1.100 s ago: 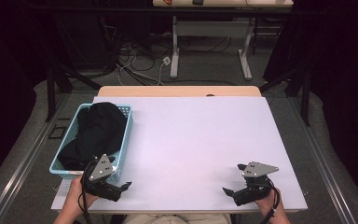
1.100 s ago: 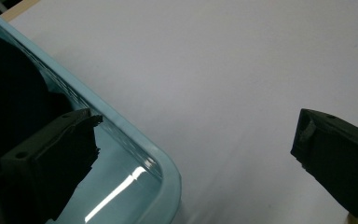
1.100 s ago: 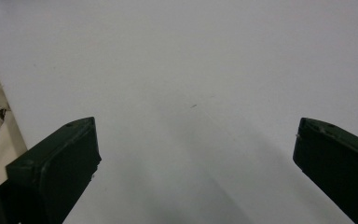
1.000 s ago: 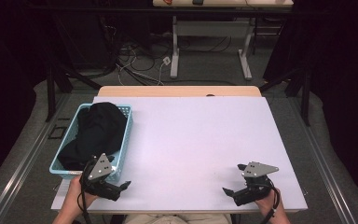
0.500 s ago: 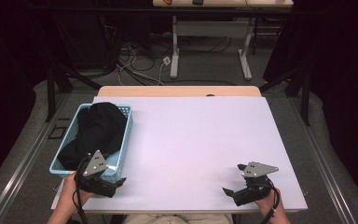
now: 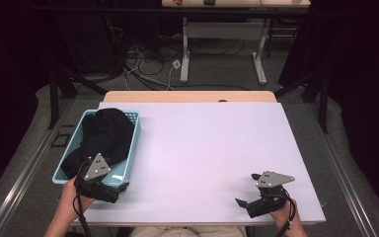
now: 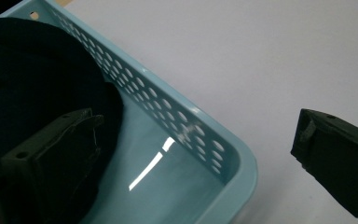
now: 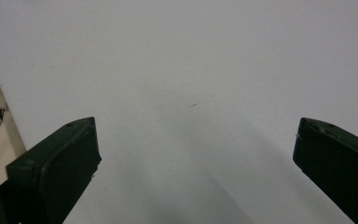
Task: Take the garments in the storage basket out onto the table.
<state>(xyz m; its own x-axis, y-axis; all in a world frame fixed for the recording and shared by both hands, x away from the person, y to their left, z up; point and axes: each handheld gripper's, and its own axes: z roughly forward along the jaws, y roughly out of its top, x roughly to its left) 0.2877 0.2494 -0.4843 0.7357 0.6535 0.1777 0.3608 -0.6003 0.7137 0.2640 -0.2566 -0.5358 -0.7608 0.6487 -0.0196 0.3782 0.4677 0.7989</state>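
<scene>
Left gripper (image 7: 196, 154) fingers wide open, straddling the blue basket (image 7: 223, 154) corner; black cloth (image 7: 37, 84) just behind one finger, nothing held. Right gripper (image 8: 196, 163) fingers wide open over bare white surface (image 8: 191, 70), holding nothing.

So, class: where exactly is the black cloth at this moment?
In the high view the black cloth lies bundled inside the light blue perforated plastic basket at the white table's left side, just beyond the left gripper, whose jaws stand open.

Light blue basket (image 6: 132, 143) with dotted perforations, black cloth (image 6: 103, 136), white table (image 6: 212, 148), black-jawed grippers.
</scene>
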